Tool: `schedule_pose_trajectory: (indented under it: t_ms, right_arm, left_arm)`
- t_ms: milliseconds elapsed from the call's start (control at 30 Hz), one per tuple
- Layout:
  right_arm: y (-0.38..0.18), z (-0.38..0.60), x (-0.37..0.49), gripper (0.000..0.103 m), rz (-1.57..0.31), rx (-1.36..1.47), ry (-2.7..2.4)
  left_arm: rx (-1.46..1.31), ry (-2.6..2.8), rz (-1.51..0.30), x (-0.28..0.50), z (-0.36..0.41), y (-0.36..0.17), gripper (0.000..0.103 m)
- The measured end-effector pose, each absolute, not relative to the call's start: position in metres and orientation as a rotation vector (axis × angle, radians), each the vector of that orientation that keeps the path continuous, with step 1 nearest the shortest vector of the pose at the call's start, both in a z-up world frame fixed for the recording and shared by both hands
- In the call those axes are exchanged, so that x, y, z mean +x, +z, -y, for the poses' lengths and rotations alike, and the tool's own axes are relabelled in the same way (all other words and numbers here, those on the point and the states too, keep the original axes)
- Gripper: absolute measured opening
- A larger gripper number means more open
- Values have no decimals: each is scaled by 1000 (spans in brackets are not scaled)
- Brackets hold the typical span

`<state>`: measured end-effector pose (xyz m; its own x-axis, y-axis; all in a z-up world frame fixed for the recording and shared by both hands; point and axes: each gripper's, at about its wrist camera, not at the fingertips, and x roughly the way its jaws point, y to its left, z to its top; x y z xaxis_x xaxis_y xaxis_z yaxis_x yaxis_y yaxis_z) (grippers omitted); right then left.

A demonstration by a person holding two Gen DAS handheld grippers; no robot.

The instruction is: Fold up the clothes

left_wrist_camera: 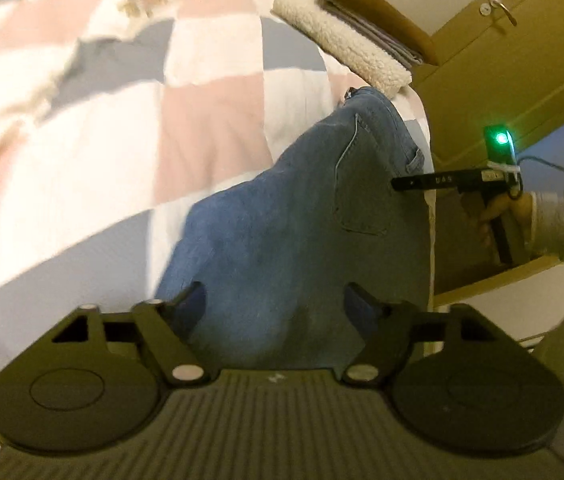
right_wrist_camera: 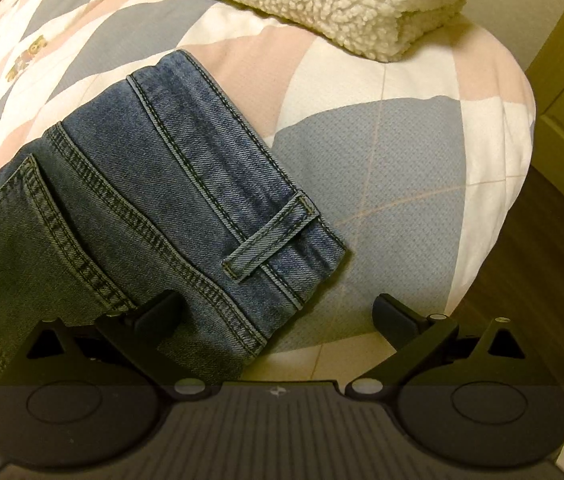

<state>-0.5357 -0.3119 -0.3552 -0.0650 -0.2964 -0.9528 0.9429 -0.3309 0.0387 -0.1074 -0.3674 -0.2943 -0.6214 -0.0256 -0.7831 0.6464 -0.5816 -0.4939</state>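
While both tools hang over the bed, this is how the scene lies, left to right.

Quilt: a checked bed cover (left_wrist_camera: 209,128) in pink, grey and white spreads ahead and to the left of the left tool.
Left tool: the left tool (left_wrist_camera: 273,300) is released, its two dark fingers spread wide with blue denim showing between them; whether they touch the cloth cannot be told.
Jeans: the jeans (left_wrist_camera: 290,216) lie on the bed straight ahead of the left tool, running away toward the bed's right edge, a back pocket facing up.
Folded pile: a cream fleece (left_wrist_camera: 342,48) sits beyond the jeans near the bed's far corner, with a brown and grey folded stack on top.
Right tool: the right tool (right_wrist_camera: 277,316) is also released, fingers wide apart; its left finger is over the denim, its right finger over the quilt.
Waistband: the waistband with a belt loop (right_wrist_camera: 269,236) lies just ahead of the right tool, slanting toward the bed's edge.
Hand: seen from the left wrist, a sleeved hand (left_wrist_camera: 510,216) grips the right tool's handle beside a wooden cupboard (left_wrist_camera: 522,60).
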Motion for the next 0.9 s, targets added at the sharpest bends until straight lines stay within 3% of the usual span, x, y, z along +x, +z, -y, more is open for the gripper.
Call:
schedule_pose_trajectory:
  t_ms: [233, 467, 900]
  right_arm:
    - [-357, 312, -530, 101, -788, 1213, -1608]
    - [-358, 316, -525, 102, -788, 1230, -1601]
    - [-359, 319, -510, 102, -776, 1239, -1616]
  left_arm:
    - [1153, -2114, -1110, -80, 361, -308, 69]
    - [1026, -2109, -1133, -68, 369, -303, 72]
    - [1174, -2216, -1172, -113, 364, -338, 74]
